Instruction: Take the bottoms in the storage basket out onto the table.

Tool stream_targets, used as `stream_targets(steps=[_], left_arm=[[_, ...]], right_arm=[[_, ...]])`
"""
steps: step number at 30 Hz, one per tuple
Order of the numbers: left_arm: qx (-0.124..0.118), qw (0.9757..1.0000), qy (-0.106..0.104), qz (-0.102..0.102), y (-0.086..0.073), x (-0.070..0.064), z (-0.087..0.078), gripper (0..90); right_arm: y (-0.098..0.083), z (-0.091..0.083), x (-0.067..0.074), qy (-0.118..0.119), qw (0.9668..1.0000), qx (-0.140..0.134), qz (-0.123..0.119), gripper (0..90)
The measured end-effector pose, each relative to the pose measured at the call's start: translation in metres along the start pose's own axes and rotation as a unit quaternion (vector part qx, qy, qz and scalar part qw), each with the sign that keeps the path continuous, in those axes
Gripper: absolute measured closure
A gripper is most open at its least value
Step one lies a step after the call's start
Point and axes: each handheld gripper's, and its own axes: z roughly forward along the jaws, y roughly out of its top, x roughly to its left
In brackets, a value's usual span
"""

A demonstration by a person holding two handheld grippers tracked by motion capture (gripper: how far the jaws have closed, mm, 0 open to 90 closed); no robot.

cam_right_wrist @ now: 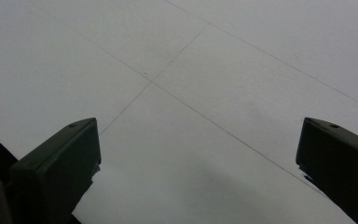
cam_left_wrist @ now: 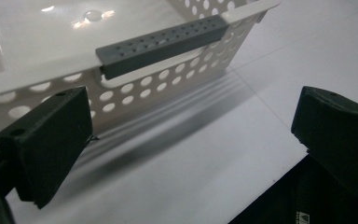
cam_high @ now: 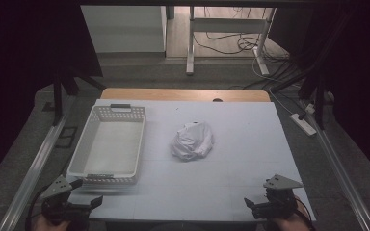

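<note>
My left hand-held gripper (cam_high: 83, 192): jaws apart, empty, at 7 o'clock just beside the basket (cam_high: 110, 144). My right hand-held gripper (cam_high: 256, 204): jaws apart, empty, at 5 o'clock. Crumpled white cloth (cam_high: 192, 140): tabletop (cam_high: 241, 168) centre, untouched; nothing basketed yet. Basket long axis: 12-to-6; cloth has no clear axis.

Basket (cam_high: 110, 144) sits on the table (cam_high: 250, 134) over at about 9 o'clock, with the crumpled bag (cam_high: 192, 140) near dead center, well apart from it to the right. Left gripper (cam_high: 82, 192) is down at 7 o'clock, just in front of the basket's near wall. Right gripper (cam_high: 253, 204) is at 5 o'clock by the near edge.
</note>
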Motion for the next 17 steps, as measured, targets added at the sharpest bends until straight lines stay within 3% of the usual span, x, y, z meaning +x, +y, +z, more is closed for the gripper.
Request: stream_targets(steps=[17], left_arm=[[0.020, 0.9997, 0.007, -0.009, -0.0037, 0.0040, -0.0027, 0.0]], right_arm=[[0.0000, 0.0000, 0.0001, -0.001, 1.0000, 0.000, 0.000, 0.2]])
